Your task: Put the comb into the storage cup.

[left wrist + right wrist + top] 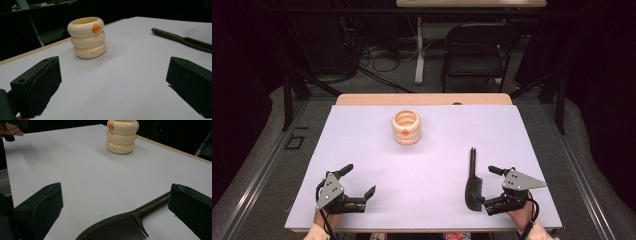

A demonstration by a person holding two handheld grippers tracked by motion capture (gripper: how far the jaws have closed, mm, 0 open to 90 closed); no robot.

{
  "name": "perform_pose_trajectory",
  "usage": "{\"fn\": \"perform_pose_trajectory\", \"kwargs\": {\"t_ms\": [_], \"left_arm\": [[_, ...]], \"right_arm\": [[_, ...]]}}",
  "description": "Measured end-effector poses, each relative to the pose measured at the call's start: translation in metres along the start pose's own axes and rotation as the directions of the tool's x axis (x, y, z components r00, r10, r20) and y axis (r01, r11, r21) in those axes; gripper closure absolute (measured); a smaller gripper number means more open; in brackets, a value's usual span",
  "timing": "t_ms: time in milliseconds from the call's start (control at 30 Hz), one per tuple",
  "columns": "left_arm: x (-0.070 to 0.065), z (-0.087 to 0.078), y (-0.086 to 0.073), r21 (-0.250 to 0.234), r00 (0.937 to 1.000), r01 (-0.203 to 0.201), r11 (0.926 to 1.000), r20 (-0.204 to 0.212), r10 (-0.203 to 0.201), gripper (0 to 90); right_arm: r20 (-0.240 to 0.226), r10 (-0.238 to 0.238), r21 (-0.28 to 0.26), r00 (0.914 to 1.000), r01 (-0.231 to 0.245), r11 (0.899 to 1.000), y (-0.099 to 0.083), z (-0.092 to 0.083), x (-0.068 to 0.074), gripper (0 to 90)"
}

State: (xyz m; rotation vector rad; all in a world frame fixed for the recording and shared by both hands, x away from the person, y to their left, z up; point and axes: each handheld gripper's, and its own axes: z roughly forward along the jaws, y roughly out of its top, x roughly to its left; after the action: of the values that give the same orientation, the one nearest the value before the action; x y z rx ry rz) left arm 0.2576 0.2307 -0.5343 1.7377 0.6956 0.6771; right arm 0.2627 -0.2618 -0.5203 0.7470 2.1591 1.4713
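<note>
Two things lie on the white table top [422, 200]: a dark comb [473, 186] at the near right, flat, with its thin handle pointing away from the person, and a cream ringed holder [406, 127] standing upright, well apart from it toward the far middle. The right gripper [492, 187] sits just beside the comb's toothed end with its jaws released and spread wide; in the right gripper view the comb [125, 223] lies between them, nothing pressing on it. The left gripper [360, 181] rests at the near left, likewise wide open and holding nothing, facing the holder [87, 37]. The step in hand looks like picking up the comb, probably to stand it in the holder (that goal is a guess from the layout). To do it well, the right jaws should come down over the neck where handle meets teeth, square across it, low enough for the pads to catch the thin edge against the table. Closing on the teeth alone risks a flexing, slipping hold. A firm grip near the middle would keep the handle from drooping on the lift.
</note>
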Motion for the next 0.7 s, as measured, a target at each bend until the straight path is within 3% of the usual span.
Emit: {"fn": "perform_pose_trajectory", "kwargs": {"t_ms": [700], "left_arm": [[-0.001, 0.003, 0.001, 0.001, 1.0000, -0.006, 1.0000, 0.004, 0.006, 0.0]], "right_arm": [[0.015, -0.003, 0.047, 0.9999, 0.002, 0.999, 0.007, 0.019, -0.010, 0.0]]}}
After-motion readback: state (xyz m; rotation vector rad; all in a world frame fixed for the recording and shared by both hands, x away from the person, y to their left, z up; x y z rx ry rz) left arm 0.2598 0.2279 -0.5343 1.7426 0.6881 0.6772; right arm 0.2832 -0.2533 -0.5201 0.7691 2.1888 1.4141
